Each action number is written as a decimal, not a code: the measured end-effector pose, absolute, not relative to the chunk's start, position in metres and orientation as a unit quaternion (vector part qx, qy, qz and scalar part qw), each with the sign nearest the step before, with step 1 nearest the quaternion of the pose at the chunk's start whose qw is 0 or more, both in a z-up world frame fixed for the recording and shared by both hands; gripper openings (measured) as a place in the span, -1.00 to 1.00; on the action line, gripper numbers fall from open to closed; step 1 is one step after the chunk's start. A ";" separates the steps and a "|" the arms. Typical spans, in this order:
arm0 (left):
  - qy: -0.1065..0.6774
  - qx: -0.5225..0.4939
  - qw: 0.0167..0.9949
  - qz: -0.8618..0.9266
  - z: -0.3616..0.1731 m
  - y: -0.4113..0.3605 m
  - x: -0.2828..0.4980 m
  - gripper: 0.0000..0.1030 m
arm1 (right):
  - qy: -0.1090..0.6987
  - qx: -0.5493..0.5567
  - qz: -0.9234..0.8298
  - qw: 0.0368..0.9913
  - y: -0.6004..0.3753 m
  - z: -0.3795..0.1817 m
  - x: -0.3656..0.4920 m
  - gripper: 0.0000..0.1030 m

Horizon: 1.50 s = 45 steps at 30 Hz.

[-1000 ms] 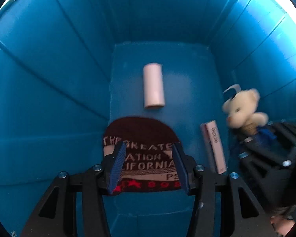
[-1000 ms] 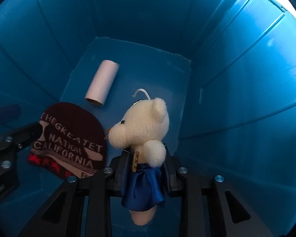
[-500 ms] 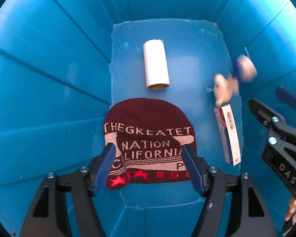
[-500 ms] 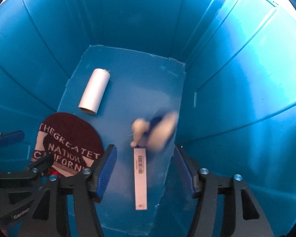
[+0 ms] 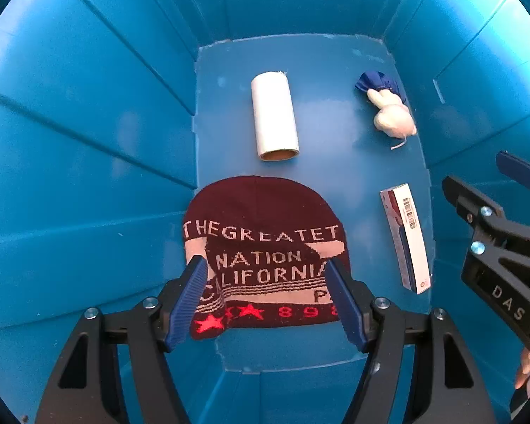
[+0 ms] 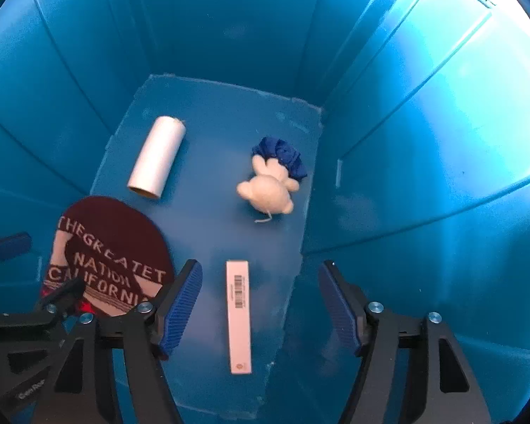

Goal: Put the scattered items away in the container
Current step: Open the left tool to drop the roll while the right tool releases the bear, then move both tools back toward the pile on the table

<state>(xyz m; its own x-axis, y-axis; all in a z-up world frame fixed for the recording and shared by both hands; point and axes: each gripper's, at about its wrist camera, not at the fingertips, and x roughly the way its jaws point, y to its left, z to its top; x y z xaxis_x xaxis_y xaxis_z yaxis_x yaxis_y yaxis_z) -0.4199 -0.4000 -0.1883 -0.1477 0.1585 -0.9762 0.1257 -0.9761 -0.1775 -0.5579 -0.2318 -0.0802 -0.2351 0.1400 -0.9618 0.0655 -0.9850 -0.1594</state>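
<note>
Here both claws hang above the floor of the deep blue container [image 5: 88, 162], pointing steeply down. The left claw [image 5: 266, 300] stands wide with nothing between its pads; the maroon beanie [image 5: 265, 247] lies flat below it at six o'clock on the floor, probably just let go there. The right claw [image 6: 259, 305] is opening, its jaws empty; under it lies the slim white box [image 6: 239, 318], barcode up. The teddy bear [image 6: 270, 183] lies head toward the camera at two o'clock on the floor, near the right wall, its blue skirt bunched behind it, apart from both claws. The white roll [image 5: 274, 116] lies at twelve o'clock, beyond the beanie. So four things are already inside, which suits the tidying.

The container's rim and everything outside it are cut off, so I cannot tell whether any items remain scattered. The beanie's lower lettering is hidden behind the left claw's fingers.
</note>
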 end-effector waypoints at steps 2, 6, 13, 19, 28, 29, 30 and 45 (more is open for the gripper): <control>-0.117 -0.649 0.010 0.752 -0.185 -0.403 -0.420 0.33 | -0.100 -0.616 0.781 0.030 -0.234 -0.077 -0.555 0.34; -0.139 -0.629 0.002 0.765 -0.168 -0.412 -0.418 0.33 | -0.134 -0.590 0.795 0.050 -0.239 -0.049 -0.544 0.39; -0.161 -0.572 0.004 0.805 -0.109 -0.423 -0.399 0.33 | -0.114 -0.534 0.837 0.036 -0.238 0.026 -0.506 0.51; -0.177 -0.489 0.012 0.854 -0.046 -0.423 -0.345 0.33 | -0.117 -0.479 0.870 0.010 -0.239 0.076 -0.454 0.55; -0.172 -0.382 -0.006 0.908 0.013 -0.376 -0.247 0.33 | -0.097 -0.374 0.922 -0.037 -0.201 0.126 -0.333 0.68; -0.174 -0.374 -0.005 0.911 0.016 -0.368 -0.239 0.33 | -0.091 -0.366 0.925 -0.039 -0.192 0.127 -0.318 0.69; -0.175 -0.366 -0.003 0.914 0.020 -0.356 -0.229 0.33 | -0.085 -0.360 0.928 -0.041 -0.183 0.128 -0.304 0.71; -0.159 -0.265 0.030 0.951 0.068 -0.141 -0.145 0.33 | 0.031 -0.330 0.941 0.063 0.046 0.098 -0.104 0.76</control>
